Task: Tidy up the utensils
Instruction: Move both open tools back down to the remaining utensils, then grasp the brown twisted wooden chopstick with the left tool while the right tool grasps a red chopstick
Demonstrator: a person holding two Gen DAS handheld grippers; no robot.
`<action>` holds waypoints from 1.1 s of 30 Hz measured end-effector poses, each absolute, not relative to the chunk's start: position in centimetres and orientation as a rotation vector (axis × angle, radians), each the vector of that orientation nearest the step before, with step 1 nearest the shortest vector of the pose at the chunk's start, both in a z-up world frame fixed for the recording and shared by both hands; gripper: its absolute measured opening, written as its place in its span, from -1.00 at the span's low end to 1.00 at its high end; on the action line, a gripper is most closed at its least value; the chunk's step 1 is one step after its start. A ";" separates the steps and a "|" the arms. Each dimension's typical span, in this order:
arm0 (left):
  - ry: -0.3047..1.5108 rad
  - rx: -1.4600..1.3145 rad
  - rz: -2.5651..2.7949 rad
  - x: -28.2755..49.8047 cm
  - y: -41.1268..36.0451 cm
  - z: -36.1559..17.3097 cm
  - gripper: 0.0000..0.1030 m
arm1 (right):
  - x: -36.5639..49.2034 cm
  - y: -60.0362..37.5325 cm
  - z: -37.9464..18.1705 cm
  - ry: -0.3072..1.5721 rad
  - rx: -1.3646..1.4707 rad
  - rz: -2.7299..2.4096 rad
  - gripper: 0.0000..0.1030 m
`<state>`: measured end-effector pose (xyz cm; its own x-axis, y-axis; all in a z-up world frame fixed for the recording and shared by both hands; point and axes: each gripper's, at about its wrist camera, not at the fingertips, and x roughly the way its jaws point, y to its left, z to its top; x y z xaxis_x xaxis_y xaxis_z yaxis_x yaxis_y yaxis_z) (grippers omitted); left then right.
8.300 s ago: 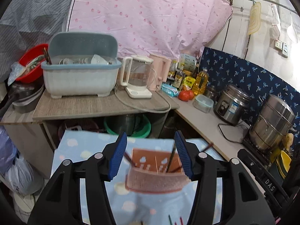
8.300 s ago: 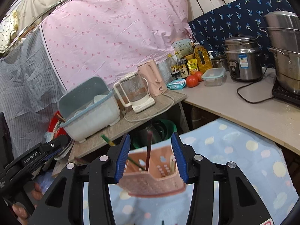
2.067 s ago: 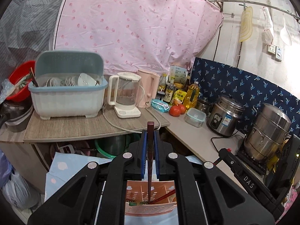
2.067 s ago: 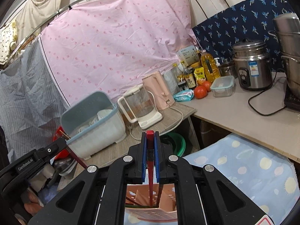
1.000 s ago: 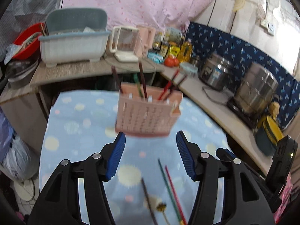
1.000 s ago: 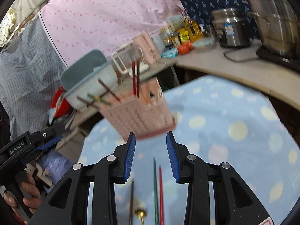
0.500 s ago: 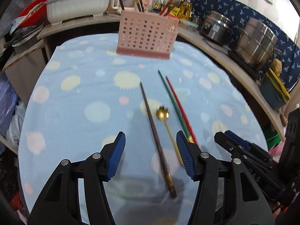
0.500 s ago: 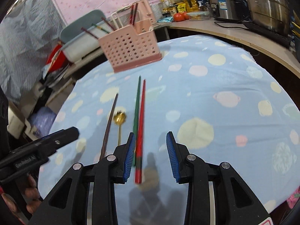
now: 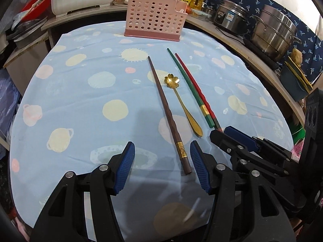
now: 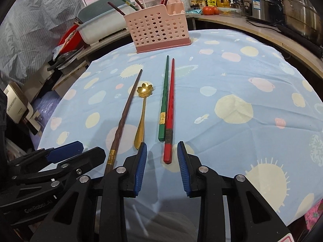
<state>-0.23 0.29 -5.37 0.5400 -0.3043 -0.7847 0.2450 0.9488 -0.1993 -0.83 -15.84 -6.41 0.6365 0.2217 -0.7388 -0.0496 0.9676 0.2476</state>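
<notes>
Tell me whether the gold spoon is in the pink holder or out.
Out. The gold spoon lies flat on the tablecloth, short of the pink holder.

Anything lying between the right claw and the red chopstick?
Nothing visible. The red chopstick ends between the closing fingers of the right claw, on bare cloth; the green chopstick lies alongside its left.

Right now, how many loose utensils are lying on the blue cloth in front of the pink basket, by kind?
Chopsticks: 3, brown chopstick, green chopstick, red chopstick
Spoons: 1, gold spoon
Total: 4
All lie flat on the cloth, outside the basket.
</notes>
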 end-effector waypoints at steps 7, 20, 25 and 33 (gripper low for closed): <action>0.959 -0.043 -0.326 -0.2 -0.3 -6.0 0.05 | -0.9 -16.0 -6.7 0.860 0.170 0.129 -0.77; 0.929 0.037 -0.300 -0.4 -1.5 -6.5 -0.04 | -1.5 -16.9 -6.8 0.852 0.206 0.119 -0.86; 0.906 0.078 -0.288 -0.6 -2.0 -6.6 -0.36 | -1.7 -17.0 -6.8 0.850 0.216 0.121 -0.86; 0.911 0.045 -0.290 -0.3 -1.1 -6.6 -0.86 | -1.8 -17.2 -6.8 0.850 0.223 0.121 -0.86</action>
